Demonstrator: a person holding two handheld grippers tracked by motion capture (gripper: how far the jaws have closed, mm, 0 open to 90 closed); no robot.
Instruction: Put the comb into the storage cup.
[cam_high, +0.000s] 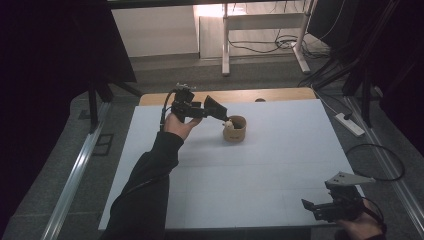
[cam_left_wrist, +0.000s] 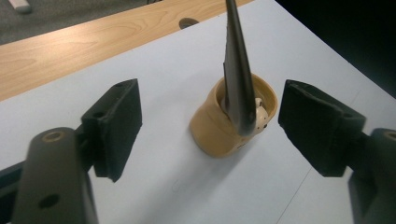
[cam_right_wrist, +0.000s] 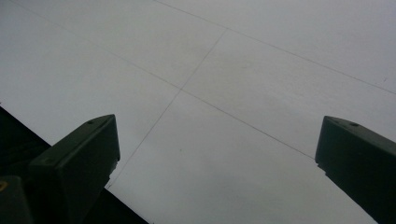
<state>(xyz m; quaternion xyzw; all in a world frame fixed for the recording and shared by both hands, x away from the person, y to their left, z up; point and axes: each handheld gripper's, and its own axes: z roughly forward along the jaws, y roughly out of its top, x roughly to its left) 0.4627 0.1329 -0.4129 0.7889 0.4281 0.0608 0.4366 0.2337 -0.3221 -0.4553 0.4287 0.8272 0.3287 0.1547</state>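
Note:
A tan cup stands on the white table top, toward its far side. In the left gripper view, a dark narrow blade stands upright in the cup, beside a small cream piece. My left gripper hovers just left of the cup; its jaws stand wide on either side of cup and blade, touching neither. My right gripper rests at the near right corner, open, with bare table between its jaws.
A wooden strip with a small round hole runs along the table's far edge. Beyond it are desk legs and cables on the floor. A power strip lies right of the table. The near table edge is by the right gripper.

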